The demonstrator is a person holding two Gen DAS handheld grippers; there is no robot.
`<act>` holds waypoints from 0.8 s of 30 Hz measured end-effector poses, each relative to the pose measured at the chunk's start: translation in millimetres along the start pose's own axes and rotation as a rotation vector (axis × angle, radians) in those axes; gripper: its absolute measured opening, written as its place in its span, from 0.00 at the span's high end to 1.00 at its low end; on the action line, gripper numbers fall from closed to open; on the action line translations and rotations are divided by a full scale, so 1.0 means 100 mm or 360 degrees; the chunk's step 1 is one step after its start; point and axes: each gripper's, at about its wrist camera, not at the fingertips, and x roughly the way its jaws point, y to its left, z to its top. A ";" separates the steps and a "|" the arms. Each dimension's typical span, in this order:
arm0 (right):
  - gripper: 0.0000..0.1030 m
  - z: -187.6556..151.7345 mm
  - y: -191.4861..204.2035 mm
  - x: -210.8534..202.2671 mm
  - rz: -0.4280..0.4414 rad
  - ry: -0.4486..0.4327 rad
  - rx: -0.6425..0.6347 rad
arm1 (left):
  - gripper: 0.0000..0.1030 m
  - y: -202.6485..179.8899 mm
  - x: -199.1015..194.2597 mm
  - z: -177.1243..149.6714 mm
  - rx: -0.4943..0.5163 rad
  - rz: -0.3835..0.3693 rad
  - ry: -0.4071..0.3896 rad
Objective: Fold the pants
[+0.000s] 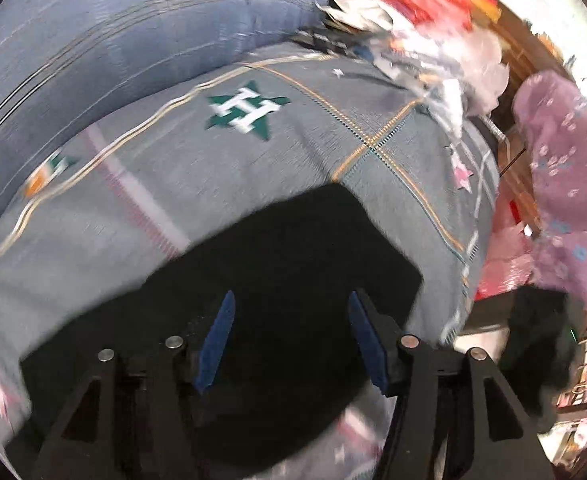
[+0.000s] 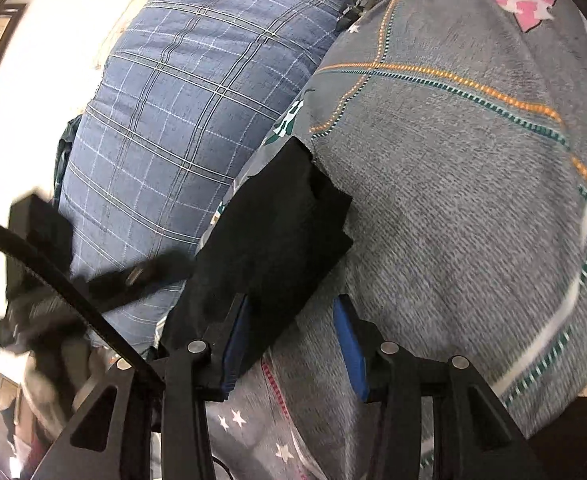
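Black fabric, the pants (image 1: 253, 264), lies folded into a compact block on a grey fleece blanket (image 1: 197, 184) patterned with stars and orange stitch lines. In the left wrist view the left gripper (image 1: 289, 340) hangs over the block with its blue-padded fingers (image 1: 217, 340) spread wide and nothing between them; whether the tips touch the cloth cannot be told. In the right wrist view the right gripper (image 2: 289, 340) is likewise wide apart and empty, its left pad (image 2: 237, 344) lying against the near edge of the pants (image 2: 269, 232), its other pad over bare blanket (image 2: 453, 220). The block's far corner looks slightly stepped, which suggests stacked layers not quite flush. A blue plaid pillow (image 2: 165, 120) lies just beside the blanket, touching its far side, and blurred dark hardware, probably the other tool, crosses the lower left of that view. A person in a purple floral garment (image 1: 565, 184) is at the right of the left view. Judged from the compact shape and both tongs being free, the fold appears largely done; the open stance suits releasing or pressing the stack flat. Motion blur limits finer detail.
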 end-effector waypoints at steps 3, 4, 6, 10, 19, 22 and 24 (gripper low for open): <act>0.53 0.06 -0.02 0.04 0.0036 0.0012 -0.0024 | 0.43 -0.06 0.26 0.28 0.0043 0.0022 0.0047; 0.53 0.08 -0.03 0.06 0.0037 0.0019 -0.0024 | 0.43 -0.08 0.36 0.37 0.0067 0.0049 0.0066; 0.52 0.09 -0.05 0.12 0.0046 0.0029 0.0002 | 0.38 -0.10 0.48 0.46 0.0127 0.0081 0.0076; 0.52 0.14 -0.04 0.17 0.0084 0.0014 0.0027 | 0.35 -0.23 0.65 0.57 0.0272 0.0122 0.0103; 0.74 0.25 0.04 0.26 0.0090 -0.0039 0.0030 | 0.90 -0.47 0.52 0.52 0.0460 0.0111 0.0038; 0.78 0.26 0.22 0.19 0.0104 -0.0057 -0.0062 | 0.91 -0.39 0.24 0.47 0.0396 0.0055 -0.0057; 0.79 0.25 0.37 0.14 0.0105 -0.0066 -0.0132 | 0.91 -0.31 0.02 0.42 0.0333 0.0006 -0.0129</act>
